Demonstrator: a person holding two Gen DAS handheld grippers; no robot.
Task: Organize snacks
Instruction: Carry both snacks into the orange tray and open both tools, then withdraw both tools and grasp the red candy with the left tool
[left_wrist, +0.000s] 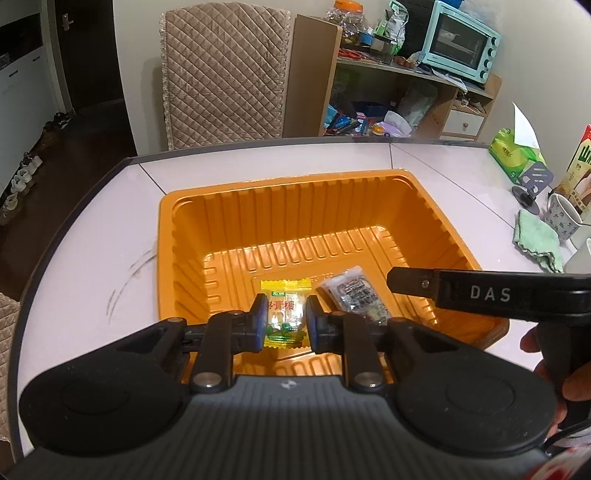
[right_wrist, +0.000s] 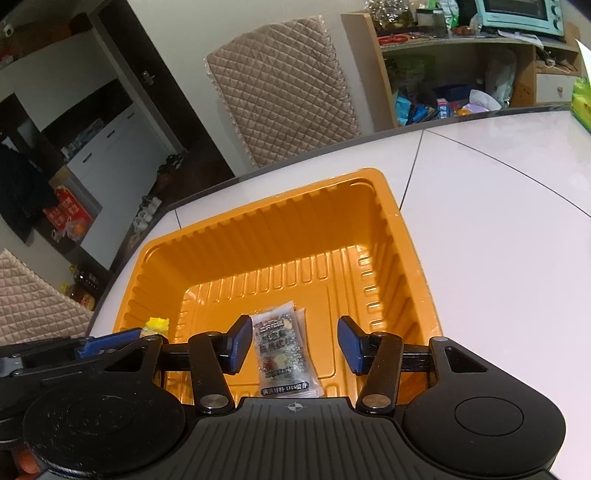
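An orange plastic tray (left_wrist: 184, 240) stands on the white table (left_wrist: 92, 240). My left gripper (left_wrist: 286, 314) is shut on a yellow candy packet (left_wrist: 284, 295), holding it low inside the tray. A dark snack packet (right_wrist: 282, 350) lies on the tray floor (right_wrist: 332, 266); in the left wrist view this packet (left_wrist: 351, 295) rests just right of the yellow one. My right gripper (right_wrist: 293, 341) stands open over the dark packet, its pads apart from the wrapper. One right finger (left_wrist: 410, 283) reaches in from the right. The yellow packet (right_wrist: 157, 325) peeks out at the tray's left wall.
A green tissue pack (left_wrist: 513, 155), a green cloth (left_wrist: 537, 240), a patterned mug (left_wrist: 561, 218) and a carton (left_wrist: 580, 166) sit at the table's right. A quilted chair back (left_wrist: 225, 74) and a cluttered shelf with a blue oven (left_wrist: 461, 40) stand behind.
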